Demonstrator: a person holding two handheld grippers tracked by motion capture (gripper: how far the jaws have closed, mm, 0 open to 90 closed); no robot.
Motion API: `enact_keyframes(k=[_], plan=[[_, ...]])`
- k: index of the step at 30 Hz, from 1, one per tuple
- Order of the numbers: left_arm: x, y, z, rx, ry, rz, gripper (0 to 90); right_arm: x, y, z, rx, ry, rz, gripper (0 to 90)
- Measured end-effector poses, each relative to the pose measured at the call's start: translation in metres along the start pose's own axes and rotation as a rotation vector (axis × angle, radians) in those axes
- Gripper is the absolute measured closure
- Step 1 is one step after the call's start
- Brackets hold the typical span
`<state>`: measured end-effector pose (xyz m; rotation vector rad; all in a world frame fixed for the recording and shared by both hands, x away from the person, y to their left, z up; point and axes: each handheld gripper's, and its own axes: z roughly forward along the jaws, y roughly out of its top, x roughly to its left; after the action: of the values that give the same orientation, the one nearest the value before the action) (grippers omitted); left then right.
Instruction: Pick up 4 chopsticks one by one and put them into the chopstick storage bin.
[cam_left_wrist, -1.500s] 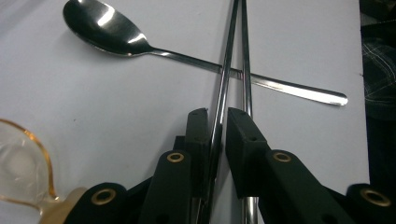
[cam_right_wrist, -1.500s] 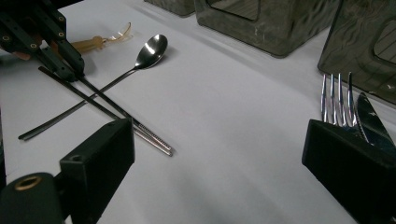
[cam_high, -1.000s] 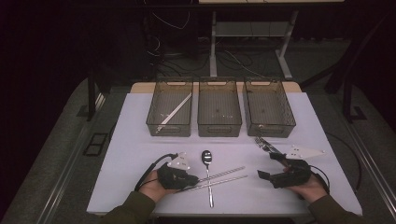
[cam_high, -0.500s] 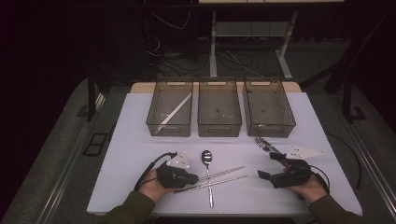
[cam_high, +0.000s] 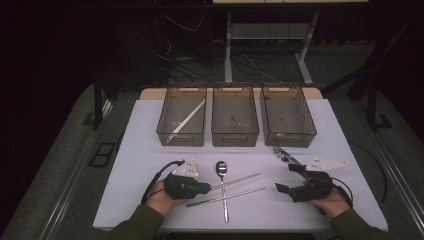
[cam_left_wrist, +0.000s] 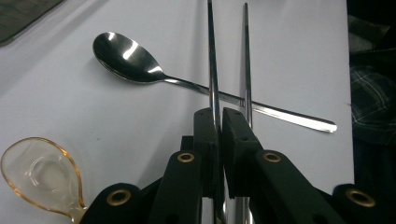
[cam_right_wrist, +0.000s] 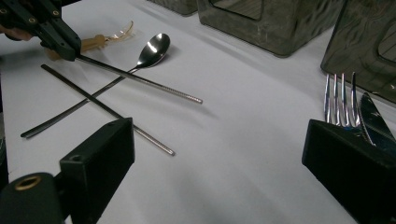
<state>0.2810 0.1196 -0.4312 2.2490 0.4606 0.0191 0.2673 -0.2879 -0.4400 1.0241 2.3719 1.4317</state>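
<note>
My left gripper (cam_high: 206, 188) is shut on the near end of a metal chopstick (cam_high: 235, 181), which points right across the white table (cam_high: 140, 150). In the left gripper view the jaws clamp this chopstick (cam_left_wrist: 211, 70), and a second chopstick (cam_left_wrist: 246, 60) lies just beside it. Both cross the handle of a steel spoon (cam_left_wrist: 123, 58). The second chopstick (cam_high: 227, 197) lies flat nearer the front edge, over the spoon (cam_high: 221, 168). My right gripper (cam_high: 285, 177) stands open and holds nothing. Just past its right jaw lie a fork (cam_right_wrist: 338, 100) and a knife (cam_right_wrist: 373, 116).
Three smoky clear bins stand in a row at the back: the left bin (cam_high: 165, 131) holds a pale stick, the middle bin (cam_high: 235, 136) and right bin (cam_high: 310, 131) look bare. An amber plastic spoon (cam_left_wrist: 37, 170) lies by my left gripper.
</note>
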Motion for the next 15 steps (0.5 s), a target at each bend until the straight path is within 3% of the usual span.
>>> enact_keyframes(k=[15], plan=[[0.005,-0.002,-0.018,-0.066,0.061,-0.034,84.7,0.000,0.000,0.000,0.001,-0.002,-0.001,9.4]])
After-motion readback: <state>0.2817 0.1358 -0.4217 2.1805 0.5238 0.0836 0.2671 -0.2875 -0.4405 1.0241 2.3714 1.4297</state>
